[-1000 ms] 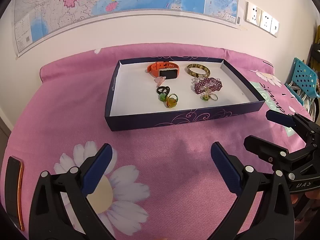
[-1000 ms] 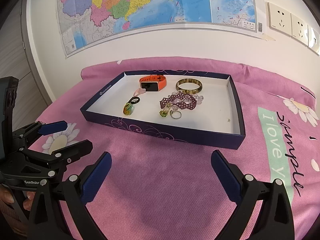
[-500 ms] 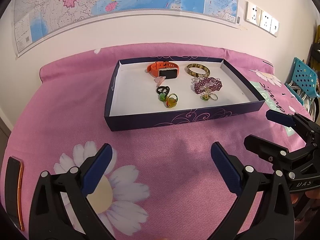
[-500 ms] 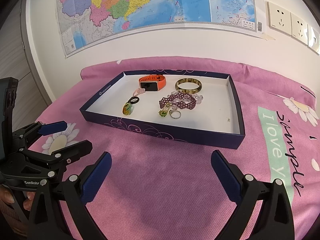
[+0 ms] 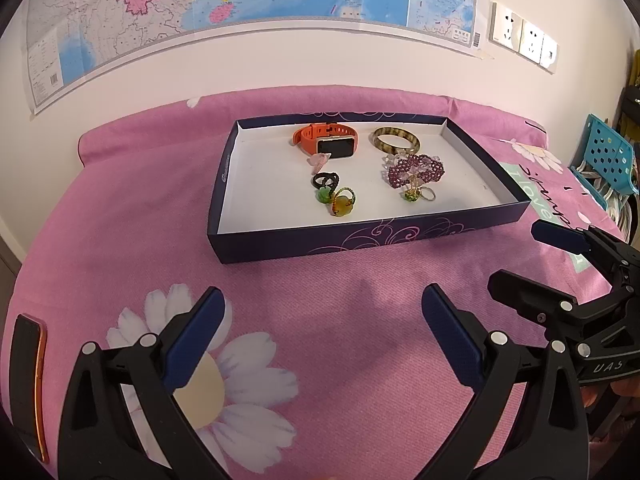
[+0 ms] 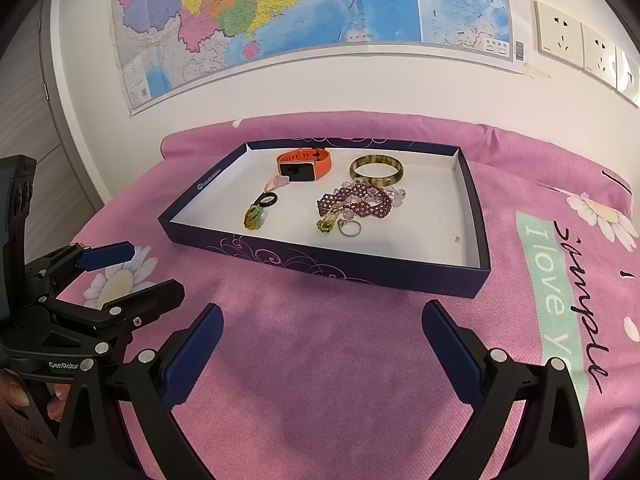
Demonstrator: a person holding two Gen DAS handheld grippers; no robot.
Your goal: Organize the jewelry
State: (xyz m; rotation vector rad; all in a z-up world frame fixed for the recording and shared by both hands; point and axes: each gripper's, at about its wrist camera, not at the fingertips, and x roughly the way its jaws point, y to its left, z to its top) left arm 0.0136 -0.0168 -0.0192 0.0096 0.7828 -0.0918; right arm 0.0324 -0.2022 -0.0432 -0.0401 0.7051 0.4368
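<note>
A dark blue tray (image 5: 360, 240) (image 6: 320, 264) with a white floor lies on the pink bedspread. Inside it lie an orange smartwatch (image 5: 326, 141) (image 6: 304, 165), a brown bangle (image 5: 396, 141) (image 6: 377, 170), a purple beaded bracelet (image 5: 416, 170) (image 6: 356, 202), a black ring (image 5: 325, 179) (image 6: 267, 200), green and amber rings (image 5: 338, 202) (image 6: 254, 218) and a silver ring (image 6: 350, 228). My left gripper (image 5: 322, 320) hovers open short of the tray's front wall. My right gripper (image 6: 320, 336) is open too, nothing between its fingers. Each gripper shows at the other view's edge.
A phone with an orange edge (image 5: 28, 380) lies on the bedspread at the far left. A wall with a map (image 6: 300, 8) and sockets (image 6: 576, 40) stands behind the bed. A teal perforated chair (image 5: 604, 160) is at the right. A hand (image 6: 24, 404) holds the left gripper.
</note>
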